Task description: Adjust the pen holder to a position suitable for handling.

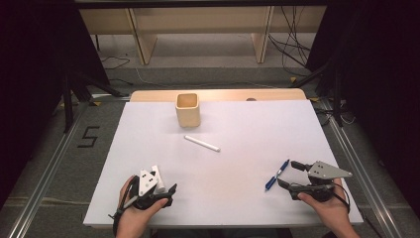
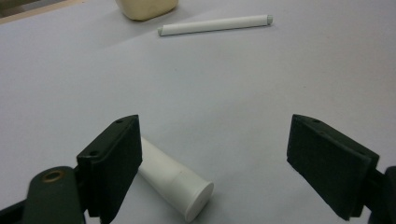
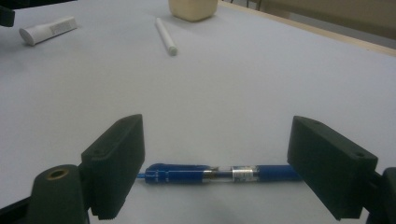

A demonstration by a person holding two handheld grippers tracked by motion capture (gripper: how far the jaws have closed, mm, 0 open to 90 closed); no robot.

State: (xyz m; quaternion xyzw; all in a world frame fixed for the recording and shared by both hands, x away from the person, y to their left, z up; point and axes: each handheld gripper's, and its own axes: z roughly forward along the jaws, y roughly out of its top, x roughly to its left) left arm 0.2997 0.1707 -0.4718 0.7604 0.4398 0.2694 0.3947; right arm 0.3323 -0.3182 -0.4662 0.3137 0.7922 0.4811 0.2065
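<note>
A blue pen (image 1: 276, 175) lies on the white tabletop (image 1: 247, 124) near the front right. My right gripper (image 1: 290, 174) rests just right of it, open; in the right gripper view the blue pen (image 3: 219, 174) lies crosswise between the wide jaws of that gripper (image 3: 215, 135), untouched. My left gripper (image 1: 166, 187) sits open at the front left, over a short white tube (image 1: 158, 182). In the left gripper view the tube (image 2: 177, 184) lies by the left jaw of that gripper (image 2: 215, 135). A white pen (image 1: 201, 143) lies mid-table, in front of a beige square cup (image 1: 188, 109).
The white board's front edge runs just under both hands. A wooden strip (image 1: 218, 94) borders the far edge. Beyond it are wooden shelf legs (image 1: 143, 44), floor cables (image 1: 292, 44) and dark stands on both sides.
</note>
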